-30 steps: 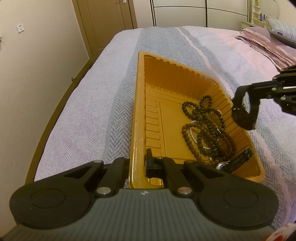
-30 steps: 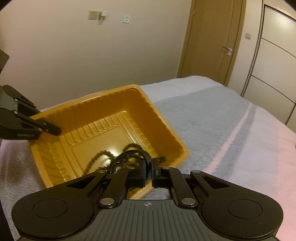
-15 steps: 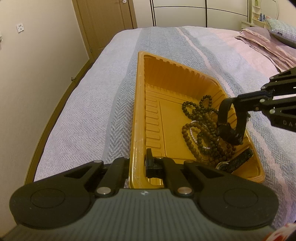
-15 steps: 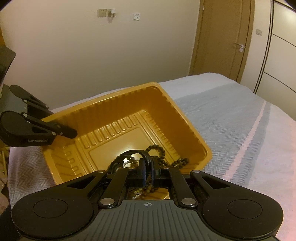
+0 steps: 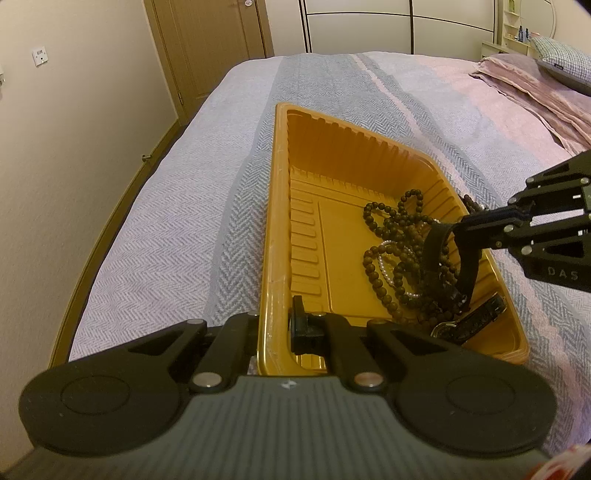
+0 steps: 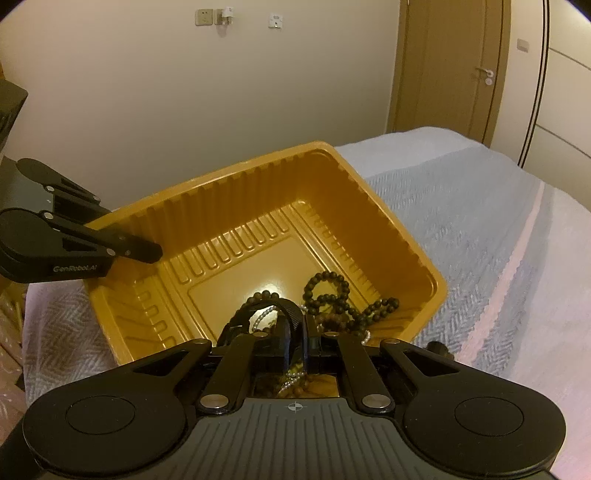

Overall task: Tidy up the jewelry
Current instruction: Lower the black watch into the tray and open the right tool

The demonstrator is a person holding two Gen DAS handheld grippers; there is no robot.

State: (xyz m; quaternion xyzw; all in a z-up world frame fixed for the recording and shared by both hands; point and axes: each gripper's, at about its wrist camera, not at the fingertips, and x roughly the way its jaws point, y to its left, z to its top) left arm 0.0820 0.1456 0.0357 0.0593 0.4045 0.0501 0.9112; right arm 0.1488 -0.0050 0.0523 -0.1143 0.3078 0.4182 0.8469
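Left hand-held gripper (image 5: 275, 328): clenched on orange tray (image 5: 280, 206) wall. Right hand-held gripper (image 6: 304, 345): clamped on black strap (image 5: 434, 251) over dark beads (image 5: 391, 225). Surface: striped bed (image 5: 184, 221); wooden door (image 6: 443, 74) behind.

A wide bed (image 5: 207, 206) is taking up most of the room, wearing a grey herringbone bedspread (image 5: 325, 77) with pale pink bands. Pink folded bedding (image 5: 532, 88) and a checked pillow (image 5: 565, 62) are lying at the far end. Cream walls (image 6: 258, 92) are glowing under warm light, carrying a socket (image 6: 201, 17) and switches. A wooden door (image 6: 450, 70) is standing shut beside pale wardrobe panels (image 5: 369, 26)
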